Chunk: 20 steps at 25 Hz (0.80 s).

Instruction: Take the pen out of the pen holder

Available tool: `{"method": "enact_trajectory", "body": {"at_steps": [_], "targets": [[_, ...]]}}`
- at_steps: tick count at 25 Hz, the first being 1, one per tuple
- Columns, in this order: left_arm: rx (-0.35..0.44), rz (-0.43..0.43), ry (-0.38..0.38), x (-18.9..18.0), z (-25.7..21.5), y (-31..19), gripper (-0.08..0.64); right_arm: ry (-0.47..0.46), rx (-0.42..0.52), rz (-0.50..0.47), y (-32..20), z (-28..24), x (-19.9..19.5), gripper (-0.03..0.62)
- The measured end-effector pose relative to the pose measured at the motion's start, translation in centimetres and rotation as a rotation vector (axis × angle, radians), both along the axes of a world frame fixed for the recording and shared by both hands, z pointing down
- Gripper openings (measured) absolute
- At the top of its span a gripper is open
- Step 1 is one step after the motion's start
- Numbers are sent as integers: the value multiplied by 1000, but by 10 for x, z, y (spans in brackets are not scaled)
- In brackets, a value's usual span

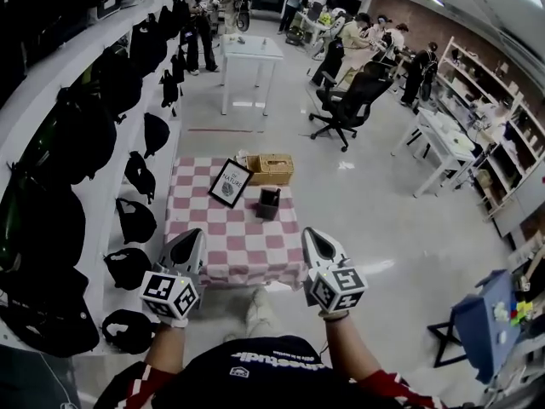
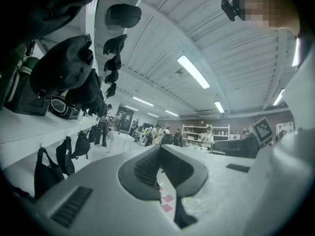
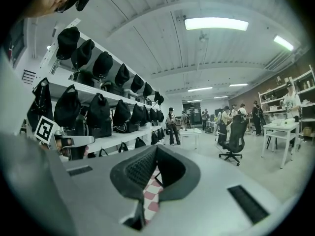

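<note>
A small black pen holder [image 1: 269, 201] stands on the red-and-white checked tablecloth [image 1: 230, 237], near the table's far right side. I cannot make out a pen in it at this distance. My left gripper [image 1: 194, 233] hovers over the near left part of the table, shut and holding nothing. My right gripper [image 1: 310, 232] hangs by the near right corner, also shut and holding nothing. Both point level towards the far end of the table, well short of the holder. In the left gripper view the left gripper [image 2: 160, 150] shows only a sliver of checked cloth under its tips, as does the right gripper [image 3: 156, 149] in the right gripper view.
A framed picture [image 1: 230, 182] leans beside a wicker basket [image 1: 271, 168] at the table's far edge. White shelves [image 1: 102, 186] with black bags and caps run along the left. A black office chair [image 1: 349, 100], white tables [image 1: 251, 54] and several people stand farther back.
</note>
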<state>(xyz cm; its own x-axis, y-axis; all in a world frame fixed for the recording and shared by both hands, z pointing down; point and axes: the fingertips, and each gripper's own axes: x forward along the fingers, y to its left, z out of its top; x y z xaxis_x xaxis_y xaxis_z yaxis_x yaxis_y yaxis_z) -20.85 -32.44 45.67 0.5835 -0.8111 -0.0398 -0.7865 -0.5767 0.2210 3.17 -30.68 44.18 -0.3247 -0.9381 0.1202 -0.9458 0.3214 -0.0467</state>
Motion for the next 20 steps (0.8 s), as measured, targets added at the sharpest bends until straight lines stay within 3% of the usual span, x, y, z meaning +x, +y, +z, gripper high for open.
{"method": "enact_trajectory", "body": {"at_steps": [8,20], "targets": [[9,-41,-8,-5,-9,-30,5,-34,42,-74,-54,-10,-16,3],[58,-44,-30,26,-34,-96,5,-50,93,-110,-125,-30,4,3]]}}
